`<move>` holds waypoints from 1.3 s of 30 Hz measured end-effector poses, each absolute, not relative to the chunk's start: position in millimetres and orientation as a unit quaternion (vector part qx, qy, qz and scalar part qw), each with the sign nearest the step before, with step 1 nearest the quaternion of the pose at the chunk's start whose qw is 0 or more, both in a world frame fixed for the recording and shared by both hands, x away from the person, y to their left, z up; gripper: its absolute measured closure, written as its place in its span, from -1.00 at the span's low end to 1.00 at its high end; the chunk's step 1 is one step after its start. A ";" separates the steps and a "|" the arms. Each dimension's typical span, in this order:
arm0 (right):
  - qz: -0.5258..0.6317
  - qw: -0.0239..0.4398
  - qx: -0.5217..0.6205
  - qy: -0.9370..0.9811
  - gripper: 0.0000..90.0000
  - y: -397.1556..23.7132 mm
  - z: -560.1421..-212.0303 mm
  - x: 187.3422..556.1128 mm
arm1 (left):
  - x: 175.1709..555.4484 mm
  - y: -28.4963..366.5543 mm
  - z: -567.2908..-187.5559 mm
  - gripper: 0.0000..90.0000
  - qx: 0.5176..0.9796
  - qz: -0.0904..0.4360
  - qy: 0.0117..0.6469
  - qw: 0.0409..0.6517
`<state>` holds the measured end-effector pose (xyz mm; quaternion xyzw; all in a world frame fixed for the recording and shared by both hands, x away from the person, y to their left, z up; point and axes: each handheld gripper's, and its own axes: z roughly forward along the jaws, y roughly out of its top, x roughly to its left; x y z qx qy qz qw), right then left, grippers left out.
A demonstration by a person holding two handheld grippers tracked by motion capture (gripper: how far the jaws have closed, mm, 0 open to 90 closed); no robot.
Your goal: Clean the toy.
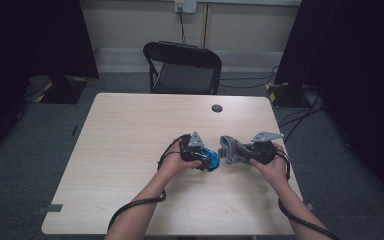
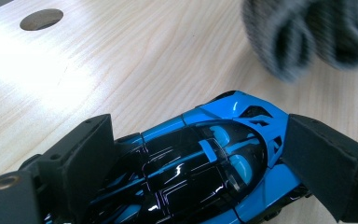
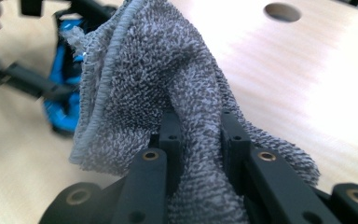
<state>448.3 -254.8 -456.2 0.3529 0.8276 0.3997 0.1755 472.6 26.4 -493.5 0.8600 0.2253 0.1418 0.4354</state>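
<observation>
The work in hand is wiping a blue model car [image 1: 209,159] with a grey cloth [image 1: 231,149]; the current step is bringing the cloth up to the car. In the high view, both sit just right of centre in the frame, on the wooden counter [image 1: 130,150]. The left gripper [image 1: 202,161] clamps the car across its body: in the left gripper view, one black jaw presses each flank of the car [image 2: 205,163], set wide apart, with the car resting on or just above the counter. The right gripper [image 1: 245,151] has its jaws nearly closed, pinching a fold of the cloth [image 3: 168,88], which bunches up ahead of them. Cloth and car are near but apart. The next move likely calls for advancing the cloth onto the bodywork, with the left grip kept firm so the car cannot roll or twist.
</observation>
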 end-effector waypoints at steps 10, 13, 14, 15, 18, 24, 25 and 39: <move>0.403 0.154 0.331 0.839 0.68 -255.2 -461.7 423.5 | 471.9 24.5 -492.6 -0.80 0.862 0.142 0.228 0.430; 0.406 0.145 0.319 0.844 0.68 -252.3 -462.5 415.7 | 472.3 24.0 -492.1 -0.80 0.863 0.142 0.228 0.428; 0.407 0.141 0.314 0.846 0.68 -251.2 -463.0 413.2 | 472.3 23.8 -492.1 -0.80 0.863 0.141 0.229 0.428; 0.406 0.136 0.311 0.848 0.68 -249.8 -463.7 410.7 | 472.4 23.8 -492.0 -0.80 0.863 0.141 0.229 0.428; 0.403 0.125 0.296 0.857 0.68 -244.1 -466.9 404.1 | 472.2 23.5 -491.9 -0.80 0.863 0.141 0.229 0.427; 0.395 0.104 0.268 0.872 0.67 -226.3 -476.6 398.8 | 471.8 22.0 -491.1 -0.80 0.865 0.140 0.231 0.423; 0.393 0.102 0.265 0.875 0.67 -223.2 -478.1 398.9 | 471.8 22.0 -491.1 -0.80 0.865 0.140 0.232 0.423; 0.386 0.104 0.271 0.876 0.66 -204.5 -488.5 411.4 | 472.3 23.3 -491.8 -0.80 0.864 0.141 0.229 0.426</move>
